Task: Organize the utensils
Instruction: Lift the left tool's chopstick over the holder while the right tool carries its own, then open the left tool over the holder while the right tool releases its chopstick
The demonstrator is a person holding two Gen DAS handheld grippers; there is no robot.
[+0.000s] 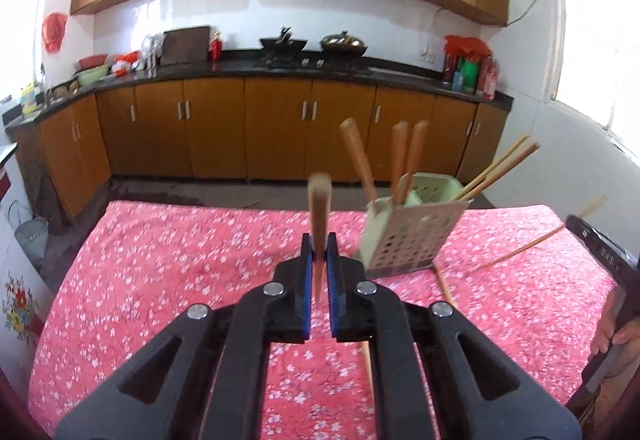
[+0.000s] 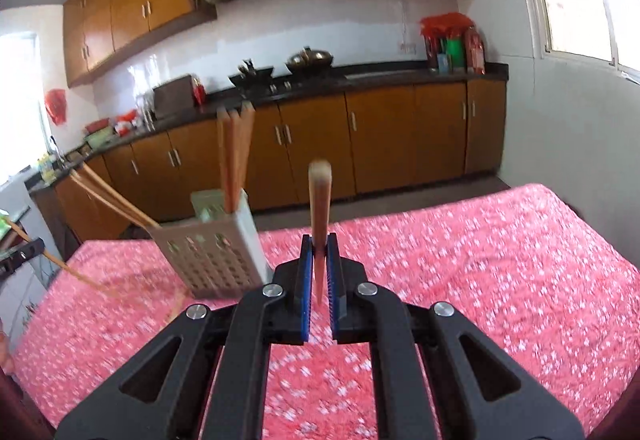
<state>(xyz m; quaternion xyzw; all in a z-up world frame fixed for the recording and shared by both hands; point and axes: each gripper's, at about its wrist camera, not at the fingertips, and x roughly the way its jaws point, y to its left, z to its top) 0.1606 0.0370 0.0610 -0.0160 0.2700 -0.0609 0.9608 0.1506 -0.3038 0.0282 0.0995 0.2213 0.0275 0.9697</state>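
Note:
My left gripper (image 1: 319, 248) is shut on a wooden-handled utensil (image 1: 319, 203) that stands upright between the blue pads. A perforated pale utensil holder (image 1: 408, 236) stands tilted just to its right, holding several wooden handles (image 1: 408, 155) and chopsticks (image 1: 500, 169). My right gripper (image 2: 319, 248) is shut on another upright wooden-handled utensil (image 2: 319, 199). In the right wrist view the holder (image 2: 216, 252) is to the left of the gripper, with handles (image 2: 236, 155) and chopsticks (image 2: 112, 199) sticking out. Loose chopsticks (image 1: 524, 248) lie on the table right of the holder.
The table carries a red floral cloth (image 1: 180, 260). A chopstick (image 1: 442, 282) lies on the cloth by the holder's base. The right gripper's dark body (image 1: 604, 244) and a hand (image 1: 616, 328) show at the right edge. Kitchen cabinets (image 1: 280, 127) stand behind.

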